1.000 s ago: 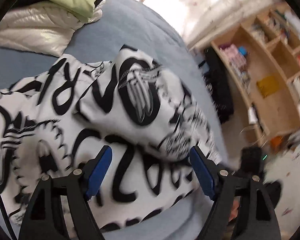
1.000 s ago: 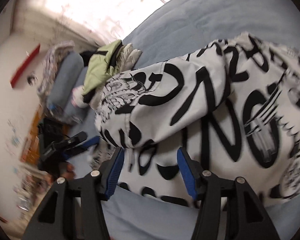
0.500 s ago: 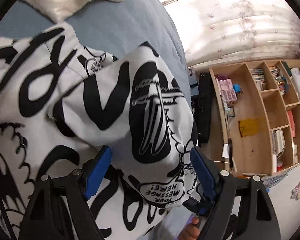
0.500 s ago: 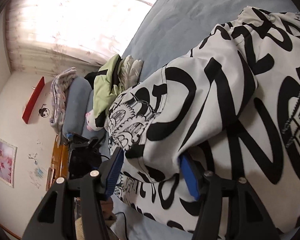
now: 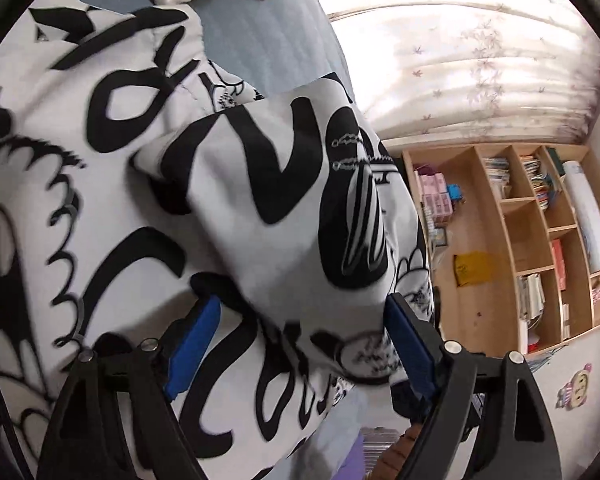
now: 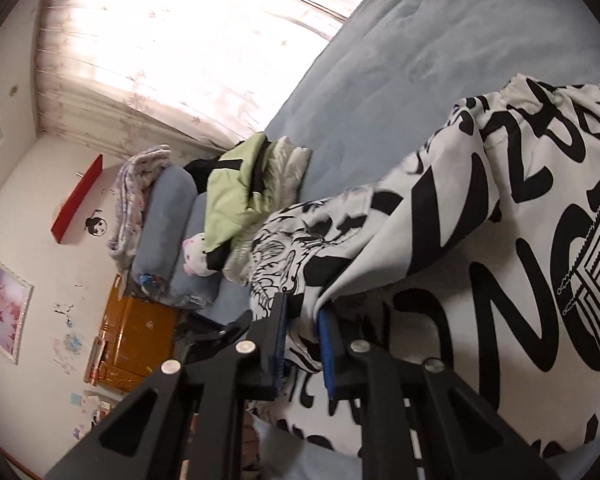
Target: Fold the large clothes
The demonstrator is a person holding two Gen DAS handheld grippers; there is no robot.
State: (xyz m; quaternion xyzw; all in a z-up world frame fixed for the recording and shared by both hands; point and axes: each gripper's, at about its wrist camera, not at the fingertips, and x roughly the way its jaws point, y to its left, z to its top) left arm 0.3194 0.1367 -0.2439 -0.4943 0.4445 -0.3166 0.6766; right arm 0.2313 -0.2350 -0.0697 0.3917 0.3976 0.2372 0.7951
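A large white garment printed with bold black lettering [image 5: 100, 168] lies spread on a blue-grey bed [image 6: 400, 72]. The right gripper [image 6: 302, 344] is closing its blue-padded fingers on a bunched fold at the garment's edge. The left gripper [image 5: 300, 340] is opening, fingers wide around a raised fold, not pressing it.

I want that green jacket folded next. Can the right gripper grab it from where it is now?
Probably not yet. The right gripper is closing its fingers on the black-and-white garment, and the green jacket lies farther up the bed, apart from it.
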